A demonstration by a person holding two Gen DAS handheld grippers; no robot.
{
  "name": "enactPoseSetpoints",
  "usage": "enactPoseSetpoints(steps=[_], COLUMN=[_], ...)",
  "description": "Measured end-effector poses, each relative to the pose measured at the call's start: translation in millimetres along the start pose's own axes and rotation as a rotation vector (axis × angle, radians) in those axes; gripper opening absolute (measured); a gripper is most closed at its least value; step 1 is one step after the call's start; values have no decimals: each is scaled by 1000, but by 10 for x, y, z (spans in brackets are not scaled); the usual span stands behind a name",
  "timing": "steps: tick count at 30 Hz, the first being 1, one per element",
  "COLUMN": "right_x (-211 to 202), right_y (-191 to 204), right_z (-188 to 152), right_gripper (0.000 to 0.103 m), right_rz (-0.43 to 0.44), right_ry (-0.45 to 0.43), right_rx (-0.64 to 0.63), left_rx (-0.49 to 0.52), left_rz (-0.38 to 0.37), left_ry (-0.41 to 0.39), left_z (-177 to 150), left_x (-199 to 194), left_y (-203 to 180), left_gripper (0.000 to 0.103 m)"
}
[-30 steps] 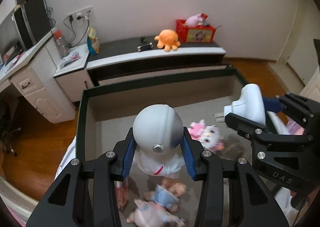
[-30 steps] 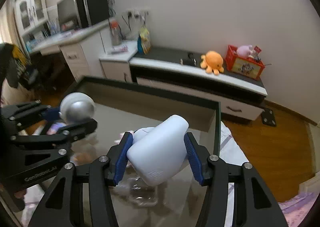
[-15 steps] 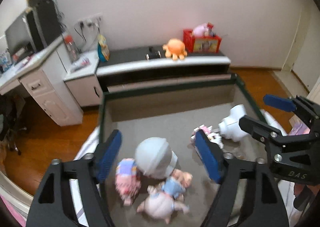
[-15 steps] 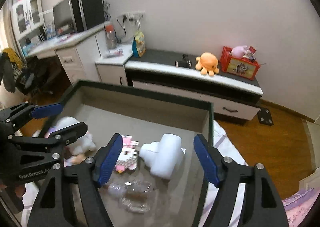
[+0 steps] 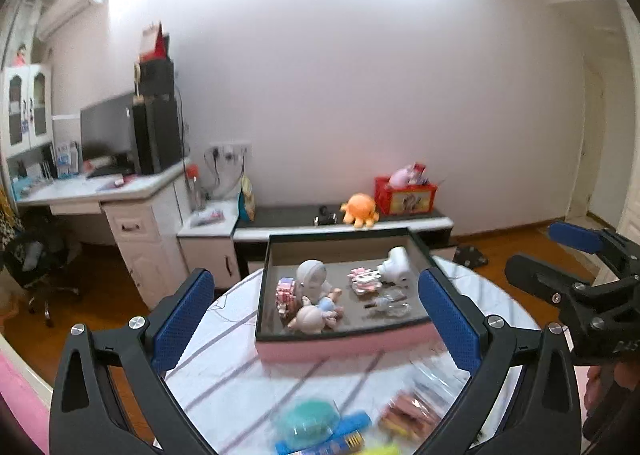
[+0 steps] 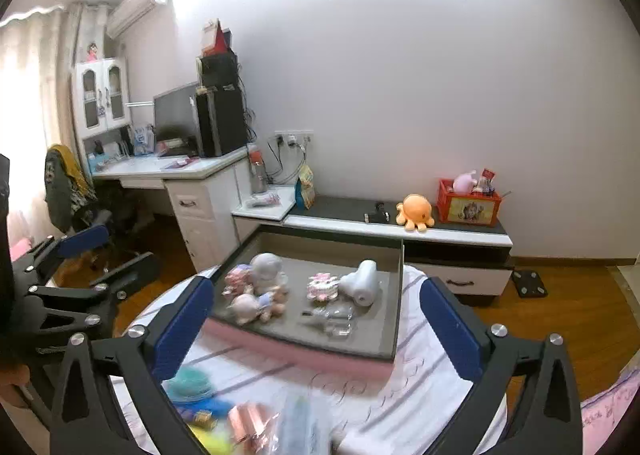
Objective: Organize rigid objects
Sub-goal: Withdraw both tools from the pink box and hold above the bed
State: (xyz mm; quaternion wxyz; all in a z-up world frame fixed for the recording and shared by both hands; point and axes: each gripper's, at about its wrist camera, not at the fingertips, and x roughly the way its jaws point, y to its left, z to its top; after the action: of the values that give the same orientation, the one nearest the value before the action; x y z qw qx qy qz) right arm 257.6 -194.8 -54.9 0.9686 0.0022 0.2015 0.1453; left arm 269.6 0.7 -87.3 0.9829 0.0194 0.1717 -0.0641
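A pink box with a dark rim [image 5: 340, 347] [image 6: 394, 303] stands on the round table. Inside lie a grey-headed figurine [image 5: 312, 275] [image 6: 266, 267], a white plug-like device [image 5: 396, 265] [image 6: 362, 281], a pink block toy [image 5: 285, 291], a baby doll [image 5: 314, 313] [image 6: 256, 305], a pink card [image 5: 364, 279] [image 6: 322, 287] and clear plastic pieces [image 5: 390, 303] [image 6: 334, 319]. My left gripper [image 5: 316, 315] is open and empty, held back above the table. My right gripper [image 6: 314, 319] is open and empty, likewise. Each shows in the other's view [image 5: 576, 271] [image 6: 80, 267].
The table has a white striped cloth [image 5: 240, 371] [image 6: 420, 375]. Near its front edge lie a teal round thing [image 5: 308, 417] [image 6: 188, 385], a blue strip [image 5: 324, 439] and blurred packets [image 5: 408, 413] [image 6: 248, 421]. Behind are a desk [image 5: 132, 207] and a low cabinet [image 6: 400, 231] with an orange plush [image 6: 416, 211].
Both grippers opened, dropped the figurine and the white device into the box, then pulled far back and up. The whole box and table front now show.
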Motion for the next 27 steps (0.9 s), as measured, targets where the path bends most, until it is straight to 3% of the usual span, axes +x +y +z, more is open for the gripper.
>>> enactPoseSetpoints(steps=[4, 13, 21, 27], right_x=[-469, -1110, -1422, -1568], right_y=[187, 355, 446, 510], right_z=[-209, -541, -623, -652], right_gripper=[103, 103, 103, 103], right_rz=[-28, -129, -162, -163], right_ry=[-58, -122, -168, -196], right_rx=[-5, 48, 50, 45], left_rx=[33, 2, 39, 20], left_rz=[32, 64, 111, 96], left_ry=[-49, -107, -171, -184], left_z=[-156, -393, -395, -389], left_x=[-533, -1266, -1606, -1701], left_y=[-85, -186, -278, -257], left_gripper=[103, 103, 103, 103])
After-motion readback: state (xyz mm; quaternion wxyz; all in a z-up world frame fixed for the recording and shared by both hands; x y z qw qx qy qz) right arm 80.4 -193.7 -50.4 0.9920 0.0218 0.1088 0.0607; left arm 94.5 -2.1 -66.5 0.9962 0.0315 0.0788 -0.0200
